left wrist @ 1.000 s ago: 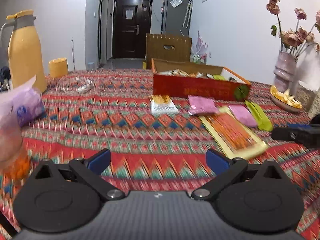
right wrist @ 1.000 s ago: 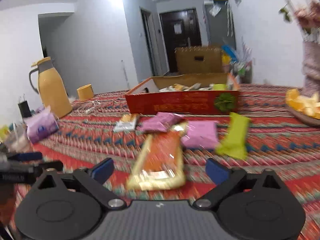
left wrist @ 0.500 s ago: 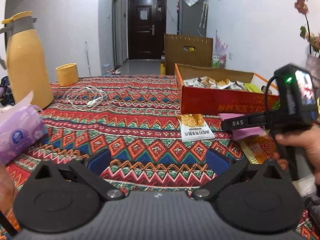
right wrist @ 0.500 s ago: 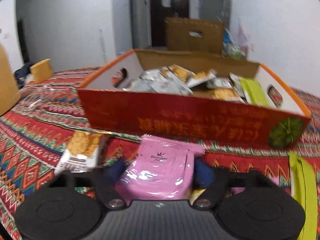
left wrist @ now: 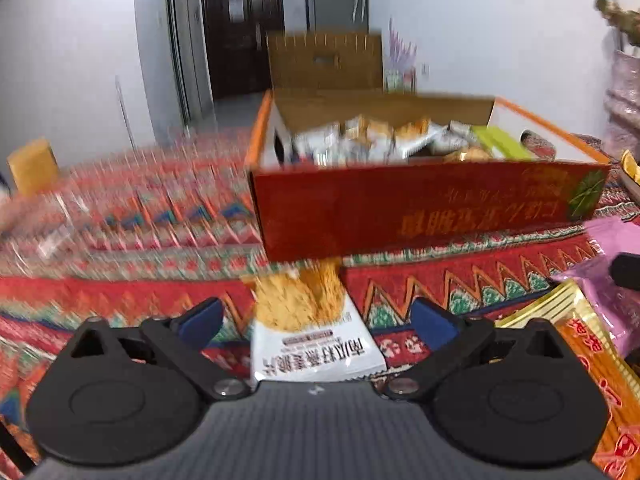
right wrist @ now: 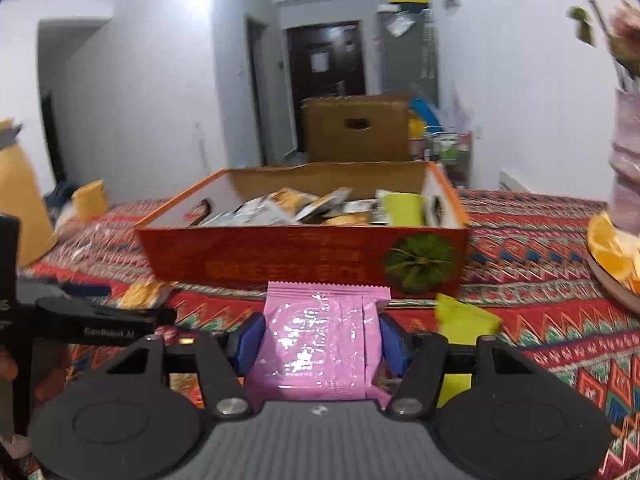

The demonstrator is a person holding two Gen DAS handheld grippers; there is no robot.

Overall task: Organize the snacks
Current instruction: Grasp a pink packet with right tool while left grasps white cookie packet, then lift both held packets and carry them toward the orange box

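Observation:
A red cardboard box [left wrist: 420, 208] holding several snack packets stands on the patterned cloth, seen too in the right wrist view as the box [right wrist: 304, 260]. A white and orange snack packet [left wrist: 312, 328] lies flat between the jaws of my left gripper [left wrist: 316, 322], which are closing but stand clear of it on both sides. My right gripper [right wrist: 322, 344] is shut on a pink snack packet [right wrist: 320, 344], held just in front of the box wall. The left gripper's tip shows as a black bar [right wrist: 104, 320] at the left of the right wrist view.
A long orange packet [left wrist: 592, 364] and more pink packets [left wrist: 612, 272] lie at the right. A green packet [right wrist: 464, 320] lies beside the pink one. A yellow flask [right wrist: 20, 208], a yellow cup [right wrist: 90, 200], a plate of orange pieces [right wrist: 612, 256] and a flower vase [right wrist: 628, 160] ring the cloth.
My right gripper moved in and shut on the pink packet, then lifted it. My left gripper advanced toward the box until the white and orange packet lay between its jaws.

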